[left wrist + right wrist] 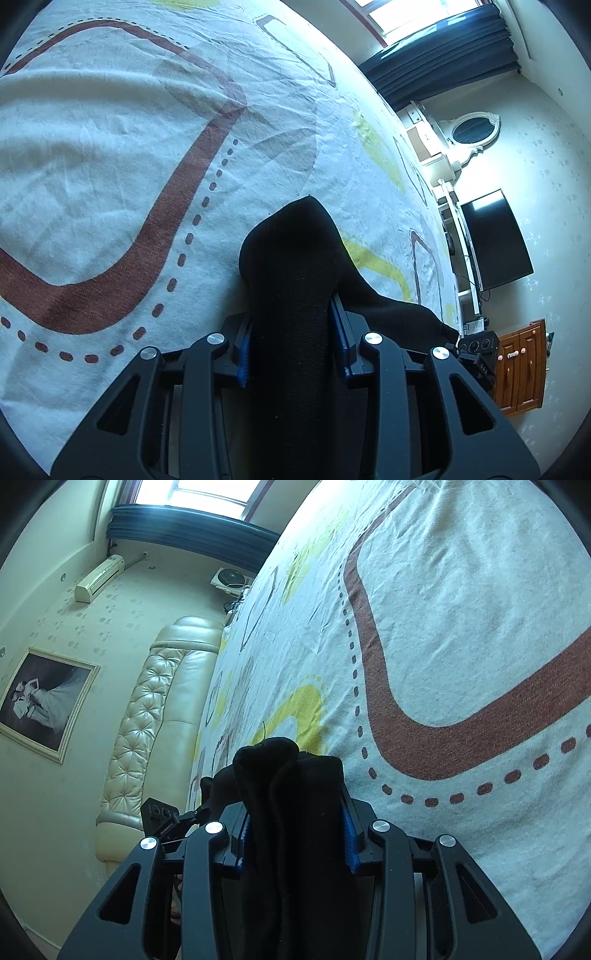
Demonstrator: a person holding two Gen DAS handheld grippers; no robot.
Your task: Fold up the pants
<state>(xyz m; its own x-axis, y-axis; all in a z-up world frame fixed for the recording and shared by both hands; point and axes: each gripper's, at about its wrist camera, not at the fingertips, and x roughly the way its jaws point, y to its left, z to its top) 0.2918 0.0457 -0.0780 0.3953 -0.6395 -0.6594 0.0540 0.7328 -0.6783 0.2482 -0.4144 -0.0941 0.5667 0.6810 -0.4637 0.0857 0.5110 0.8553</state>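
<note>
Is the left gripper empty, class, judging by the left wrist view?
No: the left gripper is shut on the black pants, with fabric bunched between its fingers.

Left gripper [291, 354], right gripper [295, 834]: black cut-out linkages, round silver screws, blue-padded fingers [243, 354].

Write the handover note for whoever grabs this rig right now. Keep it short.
Left hand-held gripper: shut on a bunch of the black pants.
Right hand-held gripper: shut on another bunch of the black pants.
Both bunches are held above the patterned bedsheet; fabric runs from the left grip toward the other gripper.
Done: both grips taken. How far the fold has got cannot be seen.
Left: lay the pants on the sheet, finish folding, release.
</note>
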